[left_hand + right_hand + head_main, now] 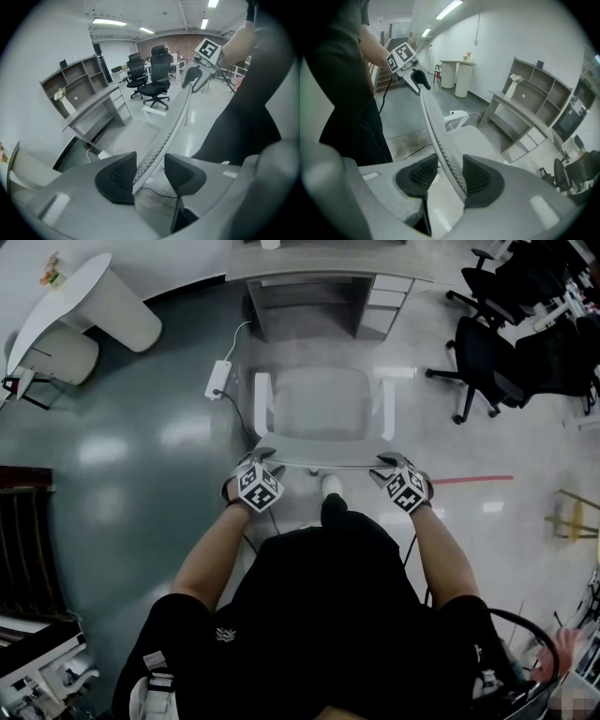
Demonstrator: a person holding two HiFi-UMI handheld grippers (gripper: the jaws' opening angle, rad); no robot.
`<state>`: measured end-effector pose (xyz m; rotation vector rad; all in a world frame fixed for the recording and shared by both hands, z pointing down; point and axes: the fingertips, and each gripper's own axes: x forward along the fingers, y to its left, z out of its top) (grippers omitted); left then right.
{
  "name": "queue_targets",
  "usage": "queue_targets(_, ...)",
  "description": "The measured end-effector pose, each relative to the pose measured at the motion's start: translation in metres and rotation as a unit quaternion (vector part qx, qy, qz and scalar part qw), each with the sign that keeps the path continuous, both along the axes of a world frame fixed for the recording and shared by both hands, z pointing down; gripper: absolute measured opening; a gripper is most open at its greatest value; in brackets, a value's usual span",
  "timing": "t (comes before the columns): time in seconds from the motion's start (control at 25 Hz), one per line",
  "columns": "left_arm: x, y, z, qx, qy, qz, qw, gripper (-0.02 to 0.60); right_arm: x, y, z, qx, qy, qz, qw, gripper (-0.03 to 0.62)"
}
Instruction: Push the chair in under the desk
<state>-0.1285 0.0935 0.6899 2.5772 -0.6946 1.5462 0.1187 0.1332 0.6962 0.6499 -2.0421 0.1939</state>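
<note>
Left hand-held gripper (258,486), lower centre-left: jaws fairly wide, straddling left corner of backrest rim (172,126), rim leaning on one pad, not clamped.
White chair (323,404) centre frame, seat facing table (309,263) upper centre, not yet under.
Right hand-held gripper (403,486): same, straddling right corner.
Judgement: light, probably rolls easy. Mesh soft, rim stiff, so push at rim corners, evenly, else swivels.

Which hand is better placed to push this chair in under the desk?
Neither: left gripper and right gripper each straddle one end of the chair's backrest rim, facing the desk. Pushing with both looks best.
</note>
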Motion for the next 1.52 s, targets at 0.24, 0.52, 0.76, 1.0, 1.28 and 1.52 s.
queue_targets(0.24,0.016,-0.047,0.001,-0.006,-0.006,-0.008,0.9999,0.195,0.016,-0.054,0.001,0.004,0.003,0.008,1.0,0.175)
queue_targets(0.52,0.028,-0.105,0.002,-0.015,-0.02,-0.027,0.9993,0.195,0.028,-0.113,0.002,0.008,-0.009,-0.003,1.0,0.175)
queue_targets(0.76,0.034,-0.145,0.003,-0.005,-0.024,-0.037,0.999,0.193,0.038,-0.163,0.001,0.012,-0.013,-0.025,1.0,0.175)
queue_targets(1.0,0.04,-0.192,0.005,-0.011,-0.029,-0.042,0.9987,0.195,0.043,-0.21,0.004,0.015,-0.017,-0.019,1.0,0.175)
queue_targets(1.28,0.024,-0.252,0.006,0.005,-0.014,-0.035,0.9993,0.195,0.026,-0.267,0.005,0.019,-0.015,-0.01,1.0,0.176)
queue_targets(1.52,0.016,-0.305,0.004,0.008,-0.007,-0.028,0.9995,0.195,0.017,-0.319,0.004,0.012,-0.004,-0.003,1.0,0.176)
